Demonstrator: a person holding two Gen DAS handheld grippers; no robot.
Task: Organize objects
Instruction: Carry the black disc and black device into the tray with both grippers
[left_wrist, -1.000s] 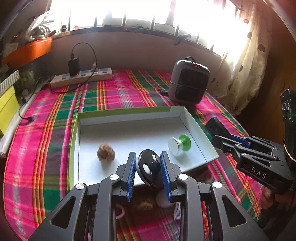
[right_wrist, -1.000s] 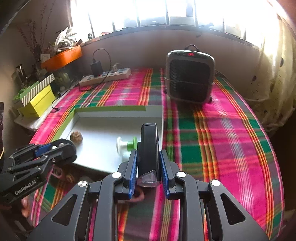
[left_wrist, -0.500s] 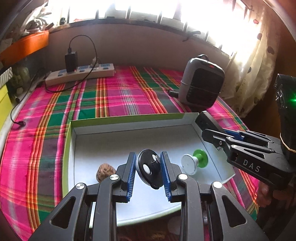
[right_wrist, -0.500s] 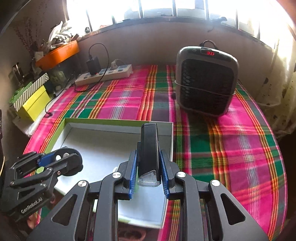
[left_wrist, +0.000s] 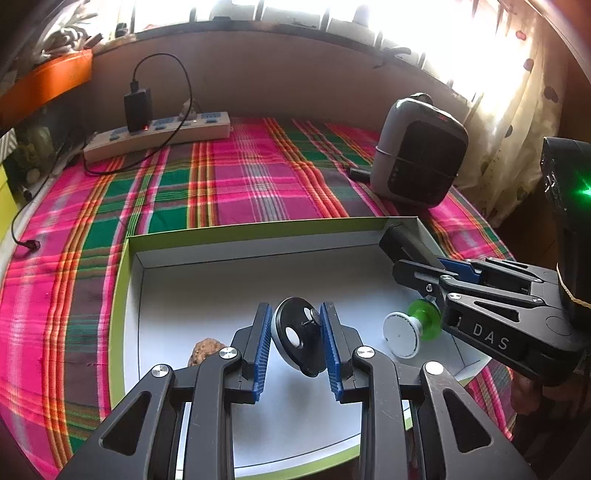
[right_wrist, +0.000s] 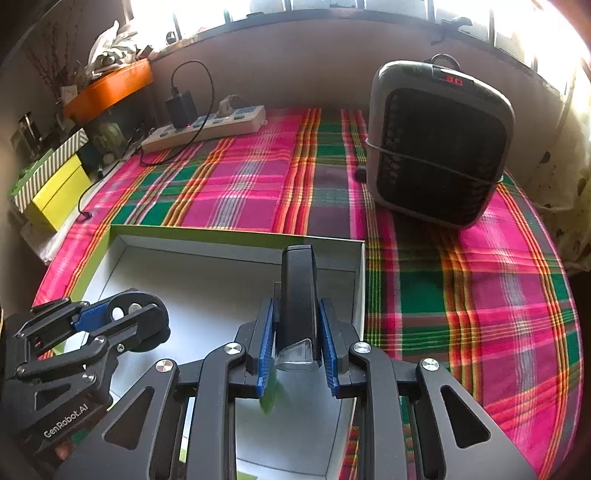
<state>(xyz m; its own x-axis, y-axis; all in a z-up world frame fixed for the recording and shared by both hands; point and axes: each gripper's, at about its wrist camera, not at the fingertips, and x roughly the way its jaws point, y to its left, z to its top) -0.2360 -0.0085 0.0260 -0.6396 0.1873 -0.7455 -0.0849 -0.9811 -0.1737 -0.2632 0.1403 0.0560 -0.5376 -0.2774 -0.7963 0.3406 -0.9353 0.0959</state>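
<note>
One shallow tray (left_wrist: 127, 280) with a green rim and white floor is seen on the plaid-covered tabletop (left_wrist: 236, 184). Taken from the tray's left side, three loose items are counted over its floor: a brown lumpy piece (left_wrist: 203, 350) near the left wall, a black disc (left_wrist: 297, 334) clamped between the blue pads of the left hand-held gripper (left_wrist: 295, 341) (held above the tray floor), and a white-and-green knob (left_wrist: 410, 332) lying toward the right wall. At the tray's right wall a black bar-shaped device (right_wrist: 297, 295) is gripped, jaws closed on it, by the right hand-held gripper (right_wrist: 297, 343). "DAS" is read on the right gripper's body, "GenRobot.AI" on the left one's. Behind the tray, one power strip (left_wrist: 159, 134) and one grey heater (right_wrist: 439, 147) are seen.
</note>
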